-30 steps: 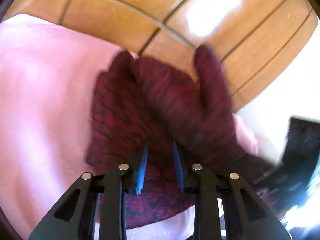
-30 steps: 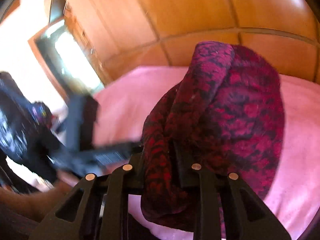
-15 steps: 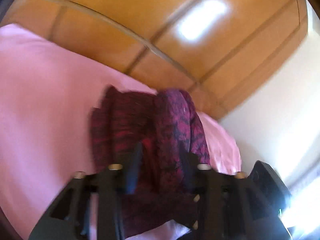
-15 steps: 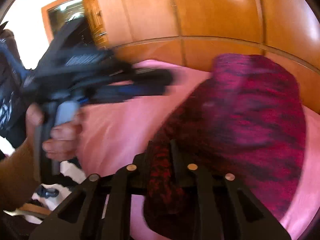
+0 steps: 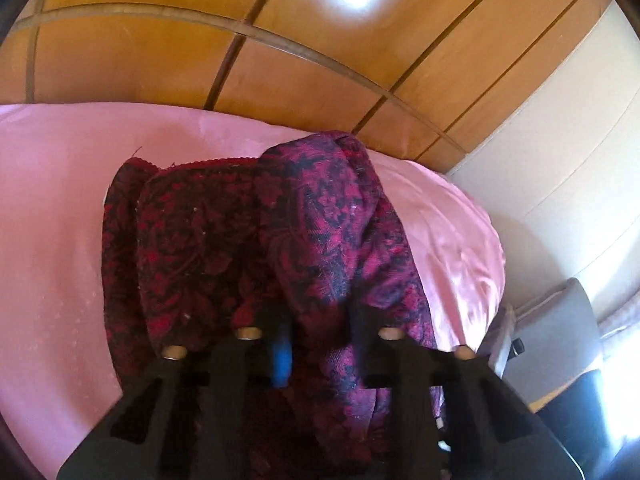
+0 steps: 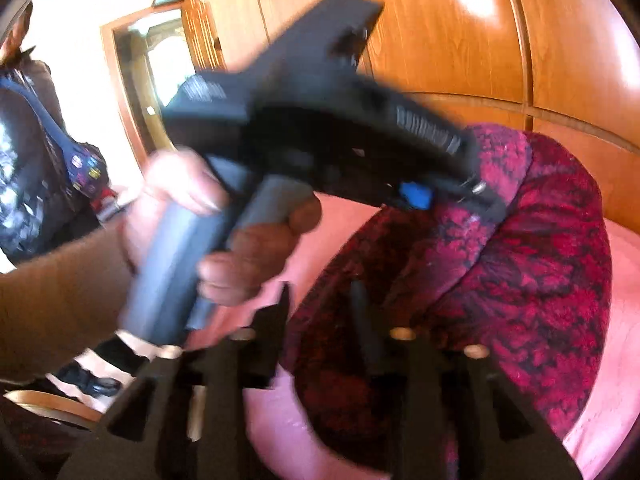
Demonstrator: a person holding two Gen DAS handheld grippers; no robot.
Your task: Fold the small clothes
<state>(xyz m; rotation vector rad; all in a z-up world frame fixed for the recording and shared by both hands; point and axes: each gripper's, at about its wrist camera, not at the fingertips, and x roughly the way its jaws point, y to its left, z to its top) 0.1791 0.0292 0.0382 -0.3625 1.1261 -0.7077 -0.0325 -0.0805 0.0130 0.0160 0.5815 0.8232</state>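
A dark red and magenta patterned garment (image 5: pixel 320 220) lies bunched on a pink bedsheet (image 5: pixel 60 220). A raised fold of it runs between the fingers of my left gripper (image 5: pixel 318 320), whose jaws are closing and pinch the cloth. The right wrist view shows that left gripper (image 6: pixel 484 196), held by a hand (image 6: pixel 248 248), gripping the top of the garment (image 6: pixel 540 260). My right gripper (image 6: pixel 320 300) sits at the garment's near edge. Its jaws are opening, with cloth lying loosely between them.
Glossy wooden panels (image 5: pixel 320 60) rise right behind the bed. A cream wall (image 5: pixel 560 140) and a grey object (image 5: pixel 560 340) stand past the bed's right corner. A person (image 6: pixel 28 160) stands at the left near a doorway.
The left gripper swung across from the left onto the garment's top and closed on a fold. The right gripper's jaws widened from their tight pinch on the cloth.
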